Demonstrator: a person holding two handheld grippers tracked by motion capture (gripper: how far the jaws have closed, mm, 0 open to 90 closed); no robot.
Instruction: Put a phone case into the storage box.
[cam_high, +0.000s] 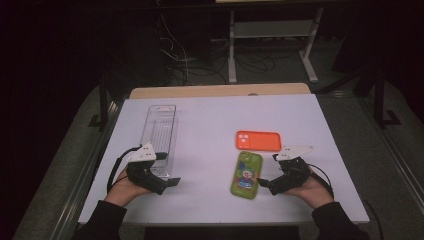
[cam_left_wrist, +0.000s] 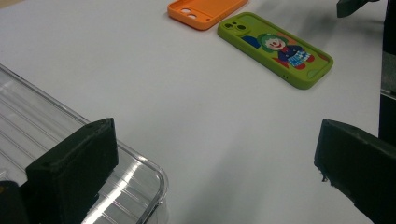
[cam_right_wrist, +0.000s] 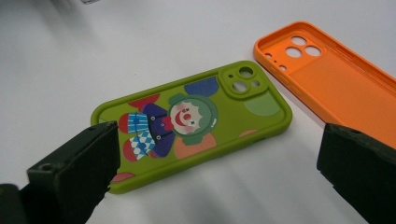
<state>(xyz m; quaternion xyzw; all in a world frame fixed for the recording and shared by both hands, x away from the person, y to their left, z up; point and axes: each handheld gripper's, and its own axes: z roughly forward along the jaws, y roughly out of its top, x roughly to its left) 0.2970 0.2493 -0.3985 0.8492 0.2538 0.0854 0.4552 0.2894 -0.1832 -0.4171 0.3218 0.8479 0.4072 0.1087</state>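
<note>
While both tools sit wide open, empty, R tool (cam_high: 265, 183) aims at green clown phone case (cam_high: 246, 175); orange case (cam_high: 258, 140) at 12 o'clock, clear tray (cam_high: 160, 131) by L tool (cam_high: 167, 183), prob. for sorting.

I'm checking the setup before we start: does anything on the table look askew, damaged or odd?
Nothing stands out. The green phone case and the orange phone case lie flat, close together, the orange one hollow side up. The clear tray sits upright and looks intact. Both grippers, left and right, are open.
</note>
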